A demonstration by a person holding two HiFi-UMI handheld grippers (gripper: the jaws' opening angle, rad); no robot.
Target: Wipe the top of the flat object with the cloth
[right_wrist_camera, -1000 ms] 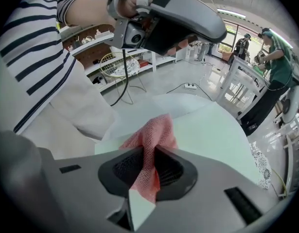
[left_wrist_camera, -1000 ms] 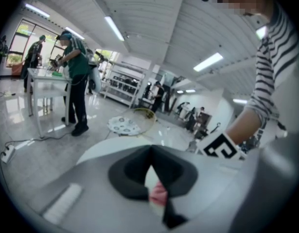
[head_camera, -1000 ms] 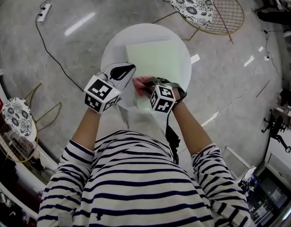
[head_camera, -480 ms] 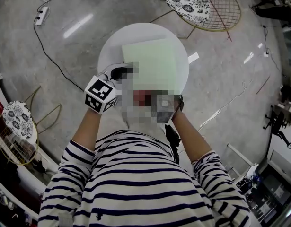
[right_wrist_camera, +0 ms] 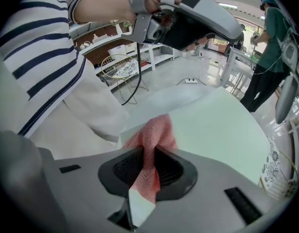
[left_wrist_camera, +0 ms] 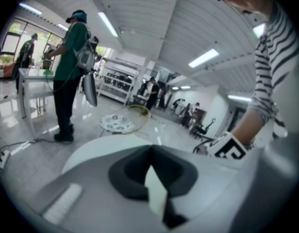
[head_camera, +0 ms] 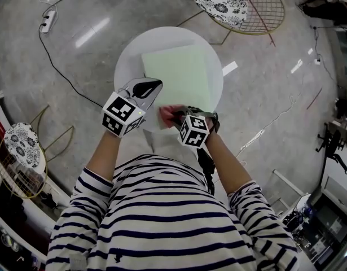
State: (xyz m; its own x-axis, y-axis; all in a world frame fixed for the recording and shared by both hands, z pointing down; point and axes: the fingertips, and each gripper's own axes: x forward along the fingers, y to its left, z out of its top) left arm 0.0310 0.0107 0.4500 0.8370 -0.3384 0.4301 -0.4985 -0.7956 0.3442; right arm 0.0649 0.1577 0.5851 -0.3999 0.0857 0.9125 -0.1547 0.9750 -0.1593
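On the round white desk, as the head view shows it, a pale green flat board lies square-cornered and takes up most of the top. The left hand-held gripper points over the desk's left part, just beside the board's near left corner. The right hand-held gripper sits at the board's near edge with a pink mesh cloth bunched at its tip, the cloth resting on the board there. A chair with a floral cushion stands on the floor beyond the desk, and a white power strip lies far left on the floor. Along the left gripper view, the left hand-held gripper has its jaws pressed together with nothing caught between them; the desk's rim curves past its tip, and a person in a green shirt stands well off by another table. Along the right gripper view, the right hand-held gripper pinches the pink mesh cloth between its dark pads, and the cloth's free end spreads forward onto the near corner of the pale green flat board. The left hand-held gripper hangs above the board's far side; whether it touches the board cannot be told.
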